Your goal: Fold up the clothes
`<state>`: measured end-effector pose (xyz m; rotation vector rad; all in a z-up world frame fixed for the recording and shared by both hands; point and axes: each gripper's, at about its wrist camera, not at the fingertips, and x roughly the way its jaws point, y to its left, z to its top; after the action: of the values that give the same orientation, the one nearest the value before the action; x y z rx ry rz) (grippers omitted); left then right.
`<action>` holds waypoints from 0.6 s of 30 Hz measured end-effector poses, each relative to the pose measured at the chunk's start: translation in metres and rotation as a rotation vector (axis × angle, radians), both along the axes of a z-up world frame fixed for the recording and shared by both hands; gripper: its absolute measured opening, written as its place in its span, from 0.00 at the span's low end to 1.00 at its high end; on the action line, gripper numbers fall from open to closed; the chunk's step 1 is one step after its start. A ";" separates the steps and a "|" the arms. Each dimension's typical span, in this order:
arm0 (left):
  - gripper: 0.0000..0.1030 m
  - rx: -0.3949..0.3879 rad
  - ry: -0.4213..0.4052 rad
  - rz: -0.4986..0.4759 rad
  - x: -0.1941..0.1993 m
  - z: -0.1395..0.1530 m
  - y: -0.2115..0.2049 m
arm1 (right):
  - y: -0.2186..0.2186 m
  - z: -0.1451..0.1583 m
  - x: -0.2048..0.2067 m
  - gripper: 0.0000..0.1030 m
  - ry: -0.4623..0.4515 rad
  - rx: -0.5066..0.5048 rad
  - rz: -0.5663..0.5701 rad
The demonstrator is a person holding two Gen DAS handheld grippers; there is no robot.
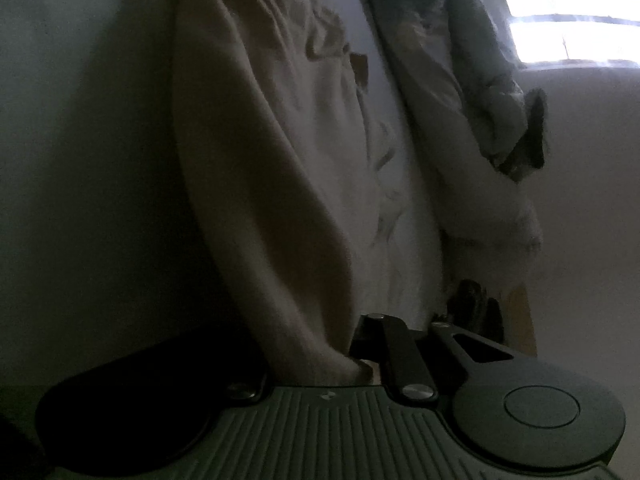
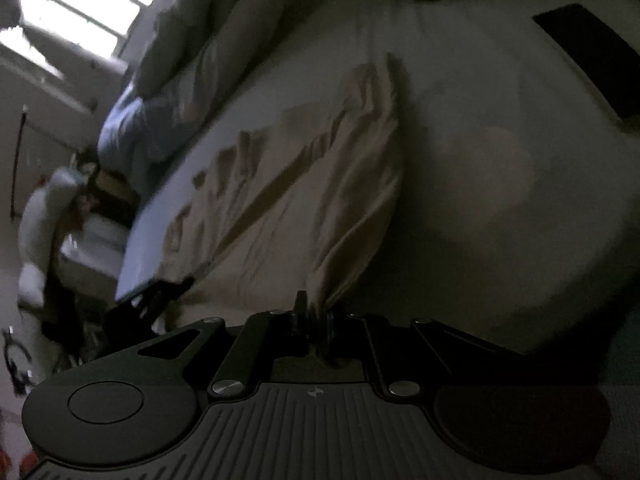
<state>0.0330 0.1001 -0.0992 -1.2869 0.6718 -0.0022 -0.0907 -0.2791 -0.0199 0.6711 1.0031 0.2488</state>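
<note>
While both grippers clamp the crumpled beige cloth garment (image 2: pixel 288 200), it stretches across the pale bed sheet (image 2: pixel 480 160).
Left gripper (image 1: pixel 352 354) and right gripper (image 2: pixel 316 320) pinch edges; only the right view shows a black rectangular panel (image 2: pixel 592 60) at two o'clock.

From my left wrist view, the garment (image 1: pixel 280 152) lies stretched across the bed sheet (image 1: pixel 80 160), its near end running in between the left gripper (image 1: pixel 352 356) fingers. Beyond it lies a heap of bedding (image 1: pixel 480 112), under the window (image 1: pixel 568 20). On my right view, the right gripper (image 2: pixel 316 320) pinches another corner of the garment.
</note>
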 end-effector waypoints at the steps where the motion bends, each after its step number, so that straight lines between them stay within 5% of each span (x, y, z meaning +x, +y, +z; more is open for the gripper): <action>1: 0.13 0.005 -0.002 -0.005 -0.003 -0.002 0.000 | 0.003 0.002 -0.004 0.09 0.002 -0.021 0.023; 8: 0.14 -0.009 -0.010 -0.007 -0.003 -0.026 0.002 | 0.026 0.030 0.001 0.22 -0.006 -0.294 0.244; 10: 0.14 -0.003 -0.020 -0.010 -0.004 -0.025 0.002 | 0.029 0.051 0.023 0.38 -0.062 -0.349 0.365; 12: 0.14 0.001 -0.025 -0.011 -0.004 -0.025 0.003 | 0.035 0.075 0.050 0.66 -0.121 -0.393 0.484; 18: 0.14 0.016 0.020 -0.012 -0.007 -0.021 0.002 | 0.072 0.125 0.181 0.69 -0.237 -0.499 0.738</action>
<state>0.0264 0.1024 -0.1202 -1.2692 0.6957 0.0057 0.0905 -0.2069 0.1054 -0.2035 0.9968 0.6770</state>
